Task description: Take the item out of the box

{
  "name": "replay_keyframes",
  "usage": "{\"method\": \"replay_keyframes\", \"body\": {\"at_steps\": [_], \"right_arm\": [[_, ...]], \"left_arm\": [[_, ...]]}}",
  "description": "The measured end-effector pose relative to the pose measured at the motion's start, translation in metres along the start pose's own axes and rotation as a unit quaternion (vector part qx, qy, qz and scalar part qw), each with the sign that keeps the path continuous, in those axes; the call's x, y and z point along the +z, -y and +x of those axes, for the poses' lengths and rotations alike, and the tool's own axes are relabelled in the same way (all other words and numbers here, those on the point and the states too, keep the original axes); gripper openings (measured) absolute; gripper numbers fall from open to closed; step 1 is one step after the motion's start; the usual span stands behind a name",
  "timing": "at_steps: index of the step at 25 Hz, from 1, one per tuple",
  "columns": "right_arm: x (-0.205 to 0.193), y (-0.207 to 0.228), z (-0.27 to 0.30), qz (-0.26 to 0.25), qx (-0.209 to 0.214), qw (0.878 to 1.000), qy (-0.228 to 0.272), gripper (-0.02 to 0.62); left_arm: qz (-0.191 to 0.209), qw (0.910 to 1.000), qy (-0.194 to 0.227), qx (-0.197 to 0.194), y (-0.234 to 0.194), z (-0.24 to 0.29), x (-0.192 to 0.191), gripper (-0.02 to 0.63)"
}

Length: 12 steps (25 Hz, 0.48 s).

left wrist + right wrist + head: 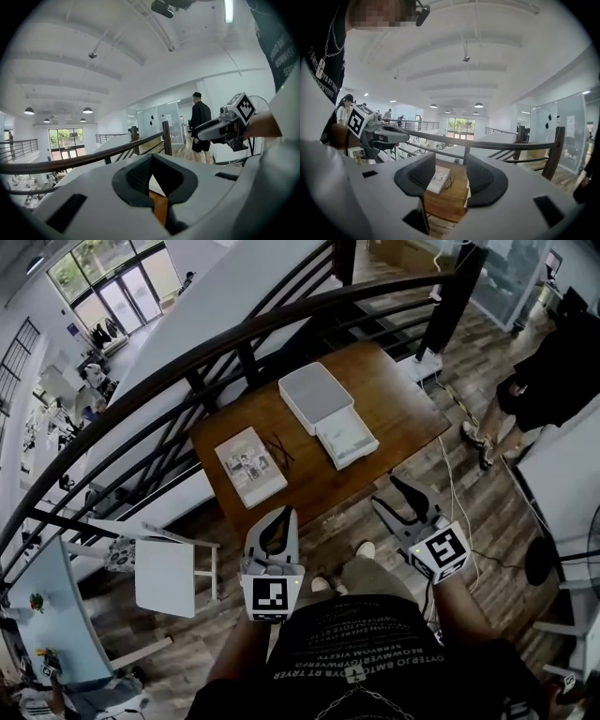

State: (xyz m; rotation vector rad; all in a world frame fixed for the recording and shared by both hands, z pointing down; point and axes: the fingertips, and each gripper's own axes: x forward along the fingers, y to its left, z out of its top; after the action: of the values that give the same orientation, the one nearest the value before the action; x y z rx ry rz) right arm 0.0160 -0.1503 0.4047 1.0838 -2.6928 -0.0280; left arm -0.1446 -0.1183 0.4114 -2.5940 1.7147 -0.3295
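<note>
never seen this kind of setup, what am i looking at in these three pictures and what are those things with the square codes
A person holds a two-jaw gripper in each hand; the patterned cubes are part of them. The head view looks down from a camera on the person's head: left gripper with jaws together, right gripper with jaws apart, both empty and short of the wooden table. On it lie a white box, a book and glasses. The other two pictures come from cameras riding on each gripper, looking along its jaws.
</note>
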Motion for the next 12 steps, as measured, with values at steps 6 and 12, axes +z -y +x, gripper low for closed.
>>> {"method": "replay_keyframes", "body": {"at_steps": [6, 12], "right_arm": [[-0.009, 0.005, 0.008, 0.013, 0.003, 1.0, -0.003, 0.202], [-0.019, 0.024, 0.02, 0.017, 0.009, 1.0, -0.017, 0.202]], "left_arm": [[-0.001, 1.0, 0.007, 0.003, -0.004, 0.005, 0.001, 0.005], [-0.009, 0.9999, -0.003, 0.013, -0.006, 0.022, 0.001, 0.005]]}}
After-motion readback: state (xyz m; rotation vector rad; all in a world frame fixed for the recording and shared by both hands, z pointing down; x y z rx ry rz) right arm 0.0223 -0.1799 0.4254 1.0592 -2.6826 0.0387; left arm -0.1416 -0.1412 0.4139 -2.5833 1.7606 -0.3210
